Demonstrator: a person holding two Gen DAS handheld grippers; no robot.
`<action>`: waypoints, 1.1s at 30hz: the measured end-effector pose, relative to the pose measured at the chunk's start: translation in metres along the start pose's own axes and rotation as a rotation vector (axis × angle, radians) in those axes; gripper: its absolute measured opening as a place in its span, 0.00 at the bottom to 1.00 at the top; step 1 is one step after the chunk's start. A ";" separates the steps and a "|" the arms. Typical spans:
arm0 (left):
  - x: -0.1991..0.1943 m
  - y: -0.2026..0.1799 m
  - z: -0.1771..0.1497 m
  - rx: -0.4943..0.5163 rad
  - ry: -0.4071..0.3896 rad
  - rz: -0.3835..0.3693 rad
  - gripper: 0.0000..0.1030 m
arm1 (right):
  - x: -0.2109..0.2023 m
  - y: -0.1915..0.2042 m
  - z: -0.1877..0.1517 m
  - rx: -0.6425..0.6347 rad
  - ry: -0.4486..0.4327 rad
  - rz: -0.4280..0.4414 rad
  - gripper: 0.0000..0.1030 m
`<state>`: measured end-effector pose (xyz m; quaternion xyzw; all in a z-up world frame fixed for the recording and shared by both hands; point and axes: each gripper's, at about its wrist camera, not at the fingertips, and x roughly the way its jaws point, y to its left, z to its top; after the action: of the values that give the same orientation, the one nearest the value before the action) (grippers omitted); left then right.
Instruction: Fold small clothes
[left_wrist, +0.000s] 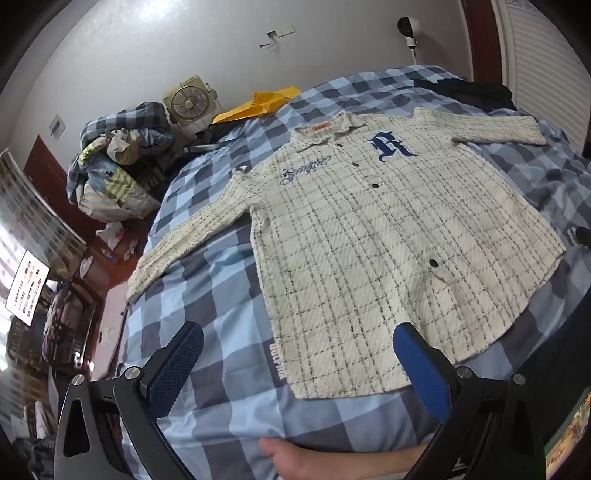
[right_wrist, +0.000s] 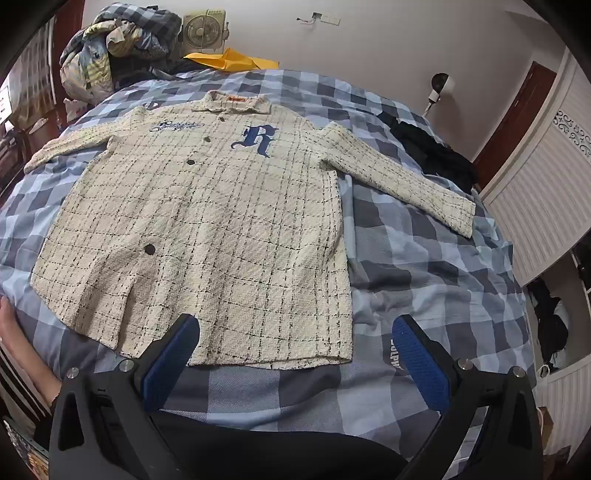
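Note:
A cream checked shirt (left_wrist: 376, 240) with a blue "R" patch lies flat, front up, on a blue checked bedsheet (left_wrist: 207, 280), both sleeves spread out. It also shows in the right wrist view (right_wrist: 207, 229). My left gripper (left_wrist: 295, 354) is open and empty, just above the shirt's lower left hem corner. My right gripper (right_wrist: 295, 347) is open and empty, above the lower right hem. Its left finger (right_wrist: 173, 354) overlaps the hem and its right finger (right_wrist: 417, 362) is over the sheet.
A pile of bedding (left_wrist: 118, 162), a small fan (left_wrist: 188, 103) and a yellow envelope (left_wrist: 258, 105) sit past the bed's far left. Dark clothing (right_wrist: 432, 155) lies on the bed near the right sleeve. A camera (right_wrist: 439, 86) stands at the wall.

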<state>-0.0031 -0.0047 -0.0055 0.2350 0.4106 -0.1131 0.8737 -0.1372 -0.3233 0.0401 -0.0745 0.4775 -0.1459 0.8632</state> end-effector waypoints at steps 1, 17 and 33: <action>0.000 0.000 0.000 0.001 0.000 0.000 1.00 | 0.000 0.000 0.000 0.000 0.000 0.000 0.99; 0.010 0.006 0.000 -0.032 0.060 -0.048 1.00 | -0.002 0.007 -0.002 -0.005 -0.010 0.001 0.99; 0.020 0.035 0.014 -0.156 0.109 -0.298 1.00 | 0.000 0.005 0.000 -0.026 -0.035 -0.019 0.99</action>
<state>0.0322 0.0184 -0.0021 0.1089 0.4950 -0.1961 0.8394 -0.1367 -0.3187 0.0386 -0.0925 0.4632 -0.1466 0.8692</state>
